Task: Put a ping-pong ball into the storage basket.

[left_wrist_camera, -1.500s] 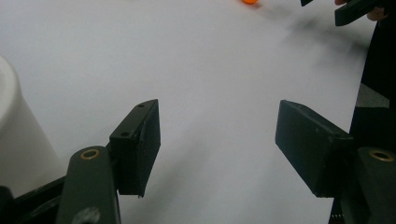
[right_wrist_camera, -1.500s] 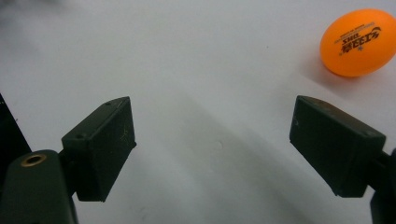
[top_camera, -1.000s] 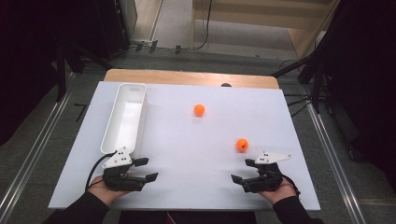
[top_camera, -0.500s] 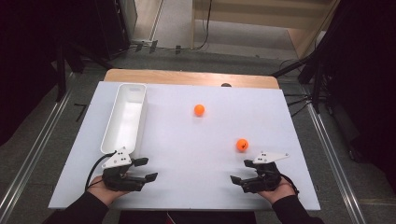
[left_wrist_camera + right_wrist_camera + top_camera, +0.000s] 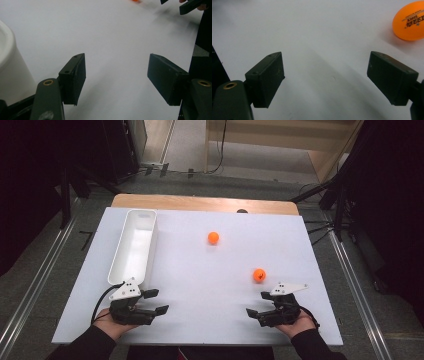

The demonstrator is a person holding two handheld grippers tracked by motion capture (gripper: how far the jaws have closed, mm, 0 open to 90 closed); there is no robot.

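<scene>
Two orange balls lie on the white table [image 5: 200,285]: one ball [image 5: 213,237] near the middle back, the other ball [image 5: 259,274] toward the front right, just ahead of my right gripper [image 5: 255,312]. That near ball [image 5: 409,21] sits at the upper right of the right gripper view, beyond the open, empty jaws [image 5: 325,80]. My left gripper [image 5: 157,302] rests near the front left edge, jaws apart with bare table between them [image 5: 116,75]. Both grippers point inward toward each other.
A long white tray [image 5: 134,245] stands at the back left, just beyond my left gripper; its rounded corner [image 5: 10,67] fills the left of the left gripper view. A wooden strip [image 5: 200,202] runs along the table's far edge. Dark stands flank the table.
</scene>
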